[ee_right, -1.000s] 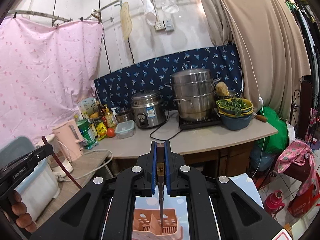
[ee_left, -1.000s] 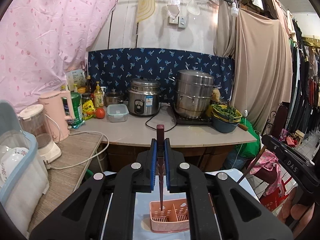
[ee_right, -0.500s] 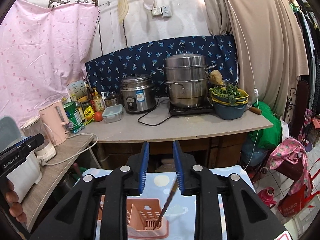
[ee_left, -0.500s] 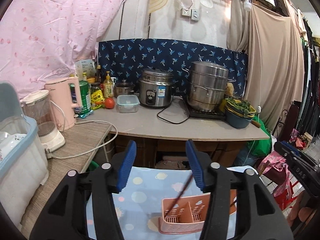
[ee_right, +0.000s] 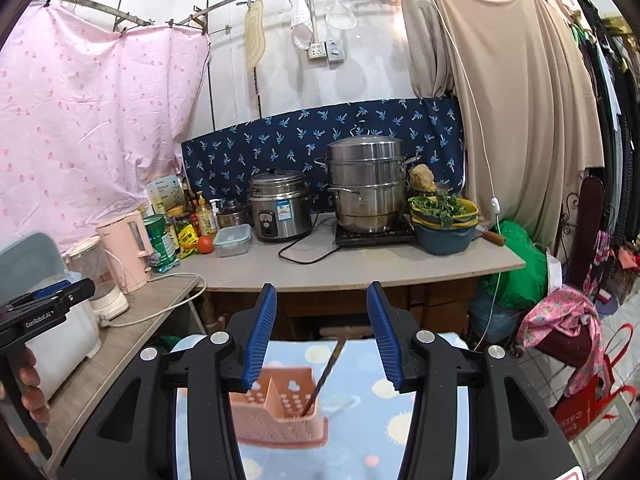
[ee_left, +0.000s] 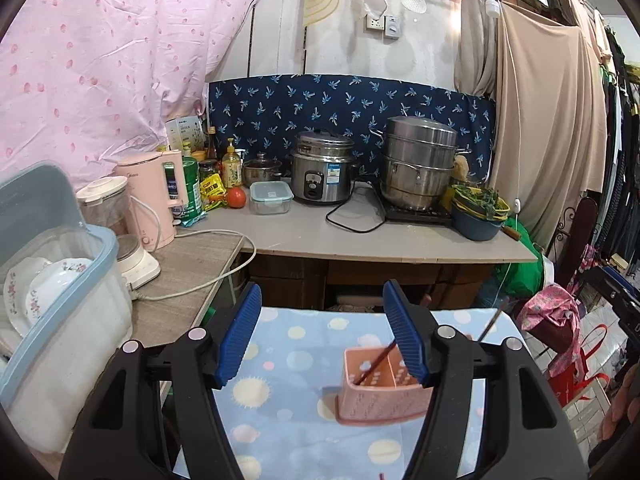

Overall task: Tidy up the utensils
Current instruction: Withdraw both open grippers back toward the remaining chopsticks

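Left wrist view: the left gripper stands wide open with nothing between its ribbed blue pads. Below and ahead of its right finger sits a pink plastic basket, rectangular, with perforated walls, on a soft pale-blue cloth printed with round dots and suns. A thin dark chopstick leans in the basket, tilted to the right, its upper part hidden behind the pad. A second thin stick shows past that finger, slanting up to the right.

Right wrist view: the right gripper is likewise spread wide and holds nothing. The basket lies below and between its fingers, a divider wall splitting it into compartments. A slim dark chopstick stands in the right-hand compartment, leaning right. The left gripper's black body shows far to the left.
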Motion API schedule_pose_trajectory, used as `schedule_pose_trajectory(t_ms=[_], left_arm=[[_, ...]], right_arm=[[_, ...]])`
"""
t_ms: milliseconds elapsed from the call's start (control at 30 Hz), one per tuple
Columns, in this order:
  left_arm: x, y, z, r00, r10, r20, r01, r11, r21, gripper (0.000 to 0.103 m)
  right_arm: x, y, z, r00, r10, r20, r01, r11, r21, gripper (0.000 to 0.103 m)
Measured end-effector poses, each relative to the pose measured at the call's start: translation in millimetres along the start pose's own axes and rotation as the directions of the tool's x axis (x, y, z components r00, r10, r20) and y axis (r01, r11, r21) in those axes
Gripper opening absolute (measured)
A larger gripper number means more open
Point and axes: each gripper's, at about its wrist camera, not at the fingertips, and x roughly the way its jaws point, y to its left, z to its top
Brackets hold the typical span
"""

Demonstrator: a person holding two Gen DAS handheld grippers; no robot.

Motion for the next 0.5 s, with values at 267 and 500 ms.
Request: schedule_pose_trajectory(t_ms=[267,500], left_arm=[[-59,10,-50,0.998,0.016,-0.056,-0.013,0.999,0.044,0.060],[-95,22,-119,0.991,0.049,-0.127,-0.037,0.995,0.095,0.060]], right_arm=[[-71,-8,-49,0.997,0.020,-0.070,-0.018,1.000,0.023,0.046],[-124,-2,-118,0.989,0.001,-0.150,-0.003,1.000,-0.015,0.050]])
